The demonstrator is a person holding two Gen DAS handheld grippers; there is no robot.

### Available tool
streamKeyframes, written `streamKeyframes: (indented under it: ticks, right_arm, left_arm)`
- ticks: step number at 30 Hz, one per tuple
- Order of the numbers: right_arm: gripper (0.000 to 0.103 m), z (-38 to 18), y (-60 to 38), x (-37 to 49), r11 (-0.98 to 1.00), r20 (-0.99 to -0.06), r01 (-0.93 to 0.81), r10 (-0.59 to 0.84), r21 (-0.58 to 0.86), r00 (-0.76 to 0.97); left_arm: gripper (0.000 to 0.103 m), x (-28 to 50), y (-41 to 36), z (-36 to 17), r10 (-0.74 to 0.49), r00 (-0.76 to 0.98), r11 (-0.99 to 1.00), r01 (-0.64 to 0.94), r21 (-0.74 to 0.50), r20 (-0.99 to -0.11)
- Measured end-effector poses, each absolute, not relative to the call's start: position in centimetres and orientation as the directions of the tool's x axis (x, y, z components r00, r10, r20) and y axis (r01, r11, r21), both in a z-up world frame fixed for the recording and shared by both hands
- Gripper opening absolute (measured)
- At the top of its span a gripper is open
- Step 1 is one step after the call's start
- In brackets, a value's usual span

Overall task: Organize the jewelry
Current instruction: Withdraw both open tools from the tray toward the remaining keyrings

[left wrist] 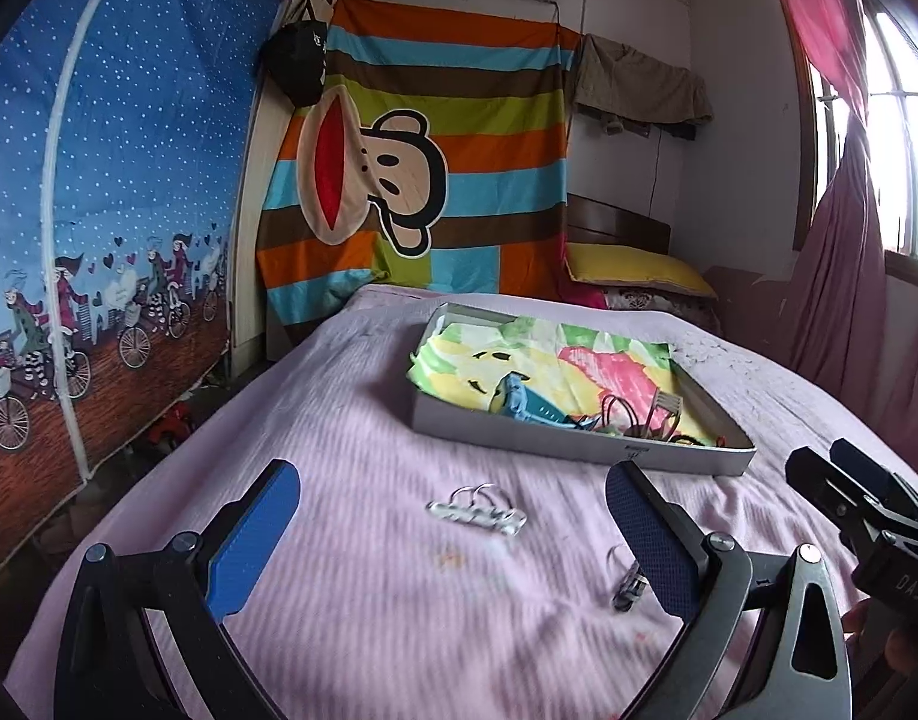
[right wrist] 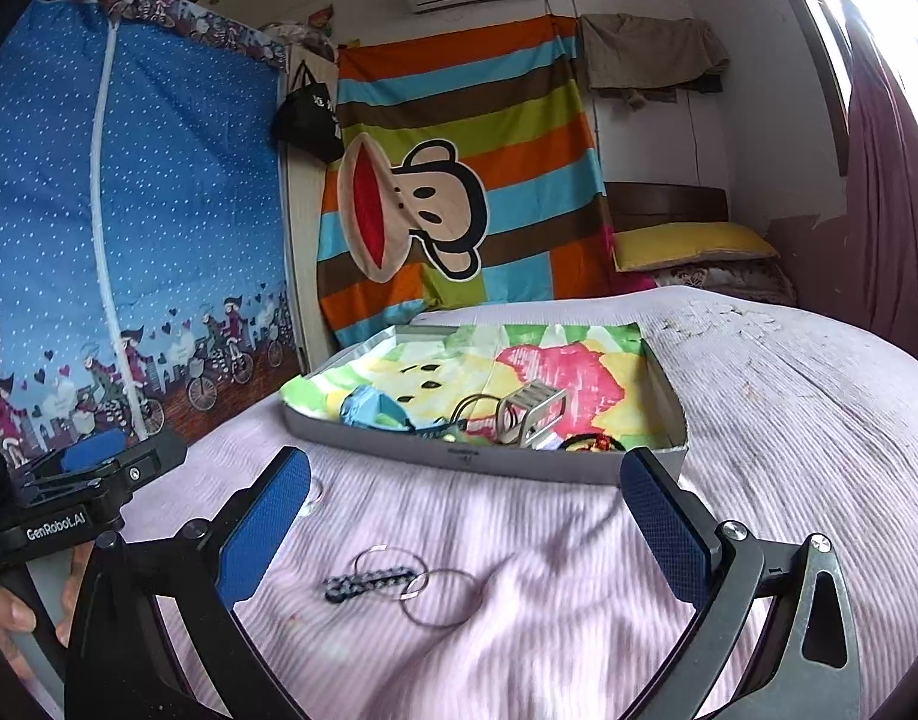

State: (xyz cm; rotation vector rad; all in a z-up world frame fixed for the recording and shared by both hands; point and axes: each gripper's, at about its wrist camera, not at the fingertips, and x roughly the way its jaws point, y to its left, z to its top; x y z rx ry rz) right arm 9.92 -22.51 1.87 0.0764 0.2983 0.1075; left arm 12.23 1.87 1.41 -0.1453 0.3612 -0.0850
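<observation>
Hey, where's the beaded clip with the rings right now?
The beaded clip lies on the pink bedspread, between the open right gripper's fingers, in front of the gray tray.

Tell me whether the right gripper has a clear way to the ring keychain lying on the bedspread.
Probably yes. The right gripper is open, and the ring keychain lies on bare pink bedspread just ahead of its fingers, with nothing between.

One shallow grey box [right wrist: 651,461] sits on one pink-covered bed [right wrist: 789,420]. In front of the box lie two loose pieces of jewellery: one dark beaded strip [right wrist: 369,581] and one pair of thin wire hoops [right wrist: 441,597]. Inside the box are one patterned cloth [right wrist: 555,360] and one blue clip [right wrist: 369,407]. Behind the box rests one yellow pillow [right wrist: 693,243].
</observation>
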Motion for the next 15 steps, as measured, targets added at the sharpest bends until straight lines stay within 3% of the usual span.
streamKeyframes:
  ticks: [15]
  right_arm:
    - [0.101, 0.1, -22.2, 9.1, 0.992, -0.359, -0.104, 0.122, 0.068, 0.926]
  left_arm:
    - [0.103, 11.1, 1.7, -0.4, -0.109, 0.906, 0.994, 0.089, -0.067, -0.409]
